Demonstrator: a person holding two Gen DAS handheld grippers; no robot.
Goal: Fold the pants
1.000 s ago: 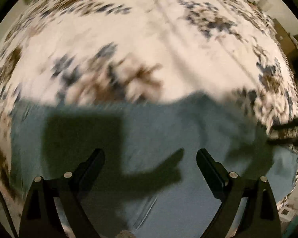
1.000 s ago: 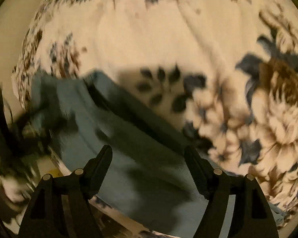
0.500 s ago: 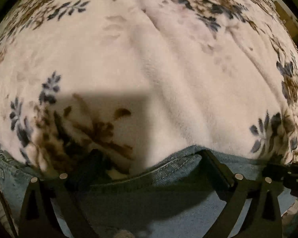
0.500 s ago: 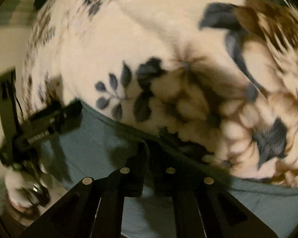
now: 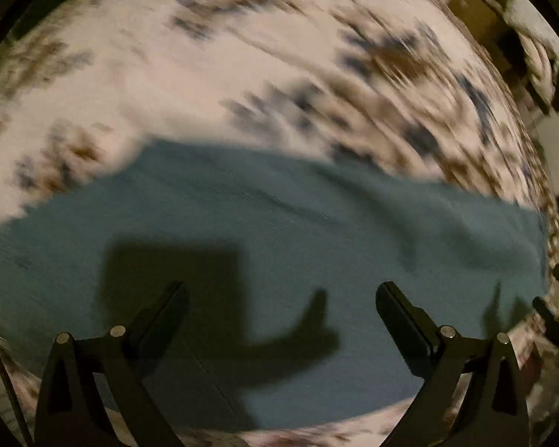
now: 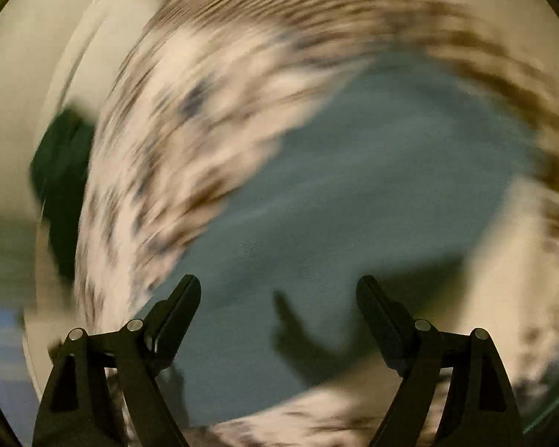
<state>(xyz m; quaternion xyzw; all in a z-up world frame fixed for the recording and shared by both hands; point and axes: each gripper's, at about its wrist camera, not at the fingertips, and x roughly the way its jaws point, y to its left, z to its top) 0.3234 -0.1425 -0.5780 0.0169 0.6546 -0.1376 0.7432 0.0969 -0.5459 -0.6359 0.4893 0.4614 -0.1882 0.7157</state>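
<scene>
Item: blue pants [image 5: 279, 246], lying flat on the floral blanket [image 5: 212, 85], along its near edge. Your left gripper [image 5: 279, 298] hangs above them, jaws spread wide, nothing between. Your right gripper [image 6: 279, 290], jaws just opened, also spread and empty over the pants [image 6: 354, 186]. Both views blurred.

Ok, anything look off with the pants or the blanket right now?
Nothing stands out. The blue pants lie flat on the floral blanket, with only soft wrinkles toward one end. Both views are motion-blurred, so fine detail is unclear.
</scene>
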